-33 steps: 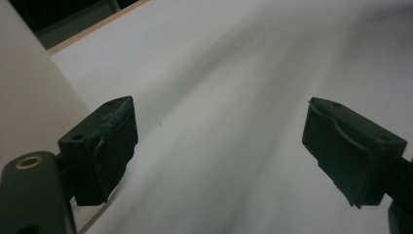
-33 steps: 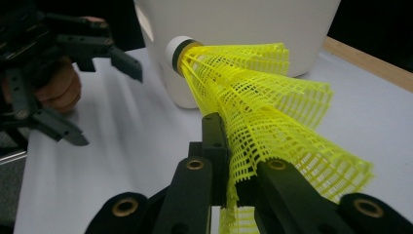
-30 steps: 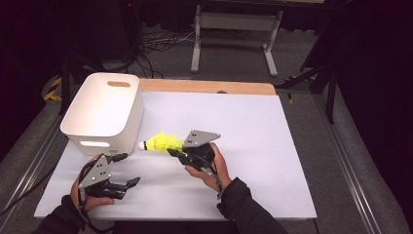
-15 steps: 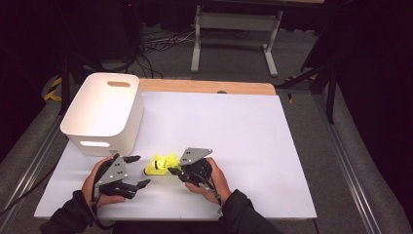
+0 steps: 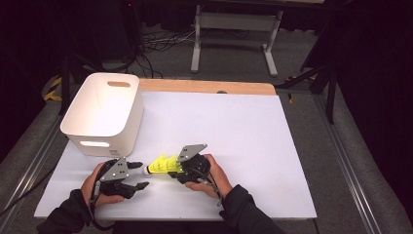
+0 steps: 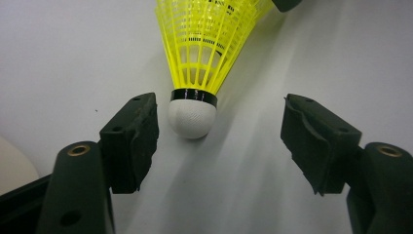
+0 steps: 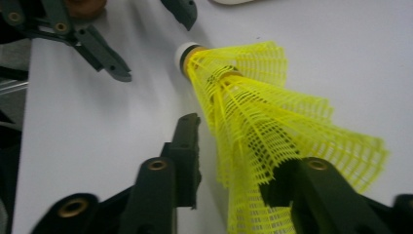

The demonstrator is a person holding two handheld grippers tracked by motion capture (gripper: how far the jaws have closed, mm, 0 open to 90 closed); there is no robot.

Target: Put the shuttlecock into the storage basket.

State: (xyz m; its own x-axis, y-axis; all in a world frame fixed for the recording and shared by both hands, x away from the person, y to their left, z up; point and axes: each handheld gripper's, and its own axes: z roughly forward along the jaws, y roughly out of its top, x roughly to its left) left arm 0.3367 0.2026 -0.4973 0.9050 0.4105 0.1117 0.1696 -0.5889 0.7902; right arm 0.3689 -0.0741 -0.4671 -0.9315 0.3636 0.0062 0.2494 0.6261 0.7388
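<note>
A yellow shuttlecock (image 5: 163, 165) with a white cork tip (image 6: 191, 117) lies low over the white table (image 5: 234, 126), cork pointing left. My right gripper (image 5: 174, 170) has its jaws on either side of the mesh skirt (image 7: 263, 112). They have just been opening, and the left jaw stands a little off the skirt. My left gripper (image 5: 140, 175) faces it from the left. Its jaws have just been closing and flank the cork without touching it (image 6: 219, 136).
A white bin (image 5: 104, 109) with a handle slot stands at the table's back left, close behind the left hand. A wooden strip (image 5: 204, 87) runs along the far edge. Bare white surface spreads to the right and behind the grippers.
The right gripper has come down and nearer with the shuttlecock, and its jaws have loosened from the skirt. The left gripper's jaws now bracket the cork and stand narrower.
</note>
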